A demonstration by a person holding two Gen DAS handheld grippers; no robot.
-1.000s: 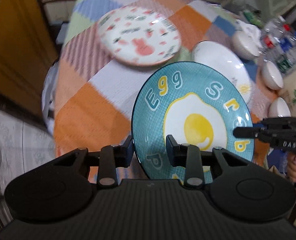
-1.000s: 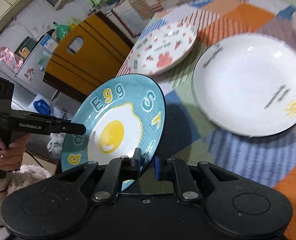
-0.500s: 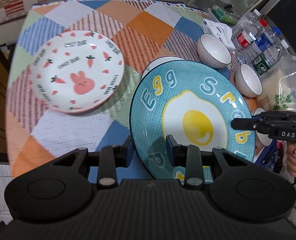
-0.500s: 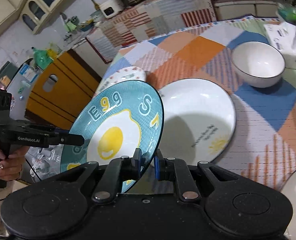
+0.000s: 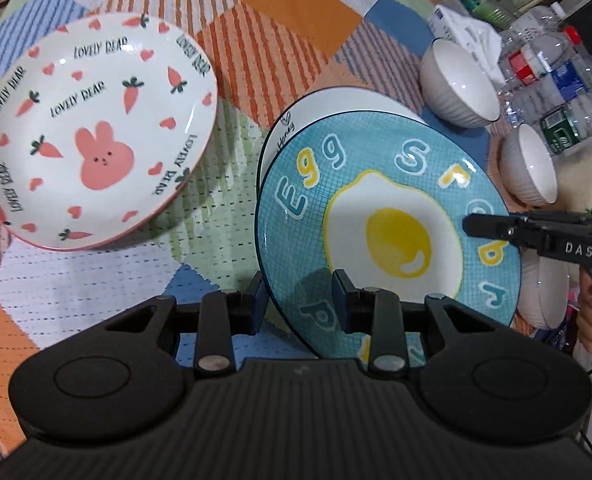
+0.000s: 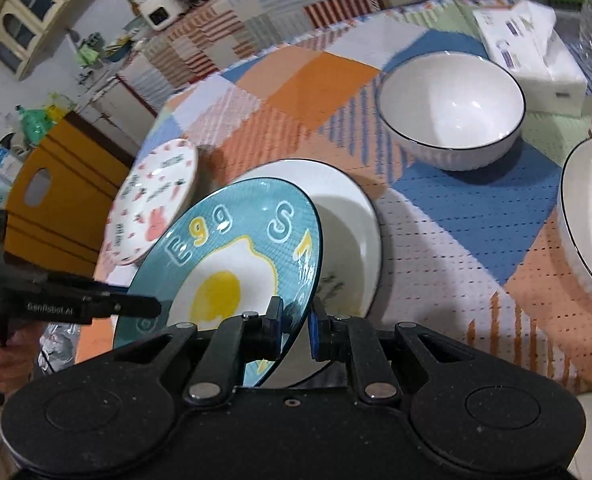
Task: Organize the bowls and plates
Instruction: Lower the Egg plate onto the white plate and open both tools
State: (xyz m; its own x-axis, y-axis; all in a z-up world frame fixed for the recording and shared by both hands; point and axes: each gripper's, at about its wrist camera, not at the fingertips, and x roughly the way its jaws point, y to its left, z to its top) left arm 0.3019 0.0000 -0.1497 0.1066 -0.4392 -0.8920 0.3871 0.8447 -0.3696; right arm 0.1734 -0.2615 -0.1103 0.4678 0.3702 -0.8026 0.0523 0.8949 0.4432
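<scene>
A blue plate [image 5: 376,200] with a fried egg and the letters "Egg" hangs tilted over a white plate [image 5: 296,120] on the checked tablecloth. My left gripper [image 5: 298,296] is shut on its near rim. My right gripper [image 6: 296,316] is shut on the opposite rim and shows at the right of the left wrist view as a black finger [image 5: 492,226]. In the right wrist view the blue plate [image 6: 235,264] covers the left half of the white plate [image 6: 348,208]. A bunny-and-carrot plate [image 5: 95,132] lies to the left on the cloth.
Two white ribbed bowls [image 5: 460,88] [image 5: 530,168] stand right of the plates, and a further white bowl [image 5: 544,292] sits behind the right gripper. Water bottles [image 5: 556,80] and a tissue box [image 6: 536,52] crowd the far right. A yellow wooden chair [image 6: 55,200] stands beyond the table edge.
Both grippers have carried the blue egg plate across the table, from near the table edge to above the white plate. It hangs lower now. The grips have not changed.
</scene>
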